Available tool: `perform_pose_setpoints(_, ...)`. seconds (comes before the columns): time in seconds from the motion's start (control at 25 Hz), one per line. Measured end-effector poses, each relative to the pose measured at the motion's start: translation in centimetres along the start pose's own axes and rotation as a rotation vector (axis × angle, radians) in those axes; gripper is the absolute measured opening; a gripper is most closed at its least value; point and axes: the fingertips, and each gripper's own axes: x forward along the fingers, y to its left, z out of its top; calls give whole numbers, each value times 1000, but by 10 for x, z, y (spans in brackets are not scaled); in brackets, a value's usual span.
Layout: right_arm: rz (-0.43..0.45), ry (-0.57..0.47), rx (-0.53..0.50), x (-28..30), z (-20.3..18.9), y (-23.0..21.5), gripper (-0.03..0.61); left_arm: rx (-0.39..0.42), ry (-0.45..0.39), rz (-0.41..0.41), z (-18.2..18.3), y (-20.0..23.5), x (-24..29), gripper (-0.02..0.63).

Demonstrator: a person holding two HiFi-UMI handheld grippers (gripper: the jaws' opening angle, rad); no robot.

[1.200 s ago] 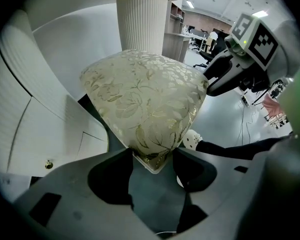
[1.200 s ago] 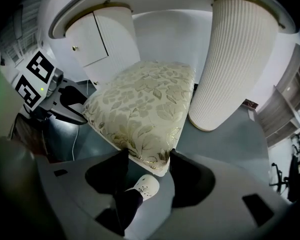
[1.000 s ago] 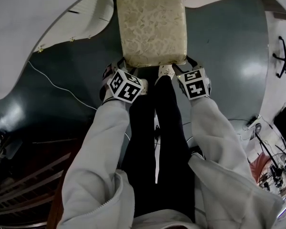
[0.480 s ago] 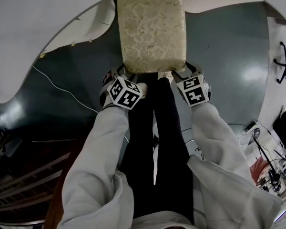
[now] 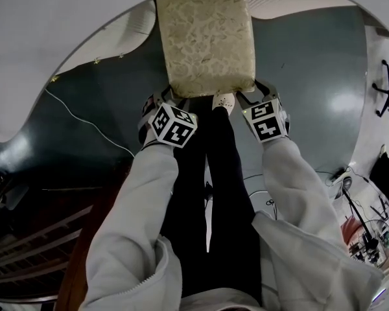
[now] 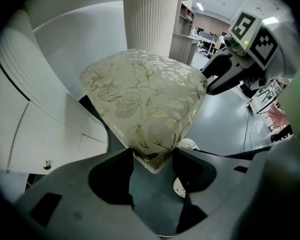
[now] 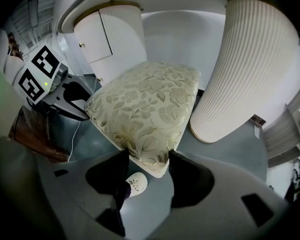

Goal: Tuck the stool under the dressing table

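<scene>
The stool (image 5: pixel 206 37) has a cream floral cushion and stands on the dark floor, its far end under the white dressing table (image 5: pixel 45 37). My left gripper (image 5: pixel 163 101) is shut on the stool's near left corner (image 6: pixel 152 156). My right gripper (image 5: pixel 254 91) is shut on the near right corner (image 7: pixel 149 160); its jaws have just been closing slightly on that corner. A fluted white table pedestal (image 6: pixel 150 19) rises behind the cushion (image 6: pixel 145 99). In the right gripper view the cushion (image 7: pixel 145 109) lies between a pedestal (image 7: pixel 245 59) and a cabinet (image 7: pixel 107 31).
The person's dark-trousered legs and a white shoe (image 5: pixel 223 100) stand just behind the stool. A thin cable (image 5: pixel 84 122) crosses the floor at left. An office chair base (image 5: pixel 386 76) sits at the right edge, with cables and clutter (image 5: pixel 363 219) at lower right.
Stool and both grippers keep nearly the same place. The right gripper has rolled slightly about its own axis.
</scene>
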Motion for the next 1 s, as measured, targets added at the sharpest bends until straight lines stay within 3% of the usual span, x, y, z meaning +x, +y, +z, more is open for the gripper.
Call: perform_pose_setpoints(1.0,45,-42,-30,10,44,-42,302,-69,55,82,41,29,6,247)
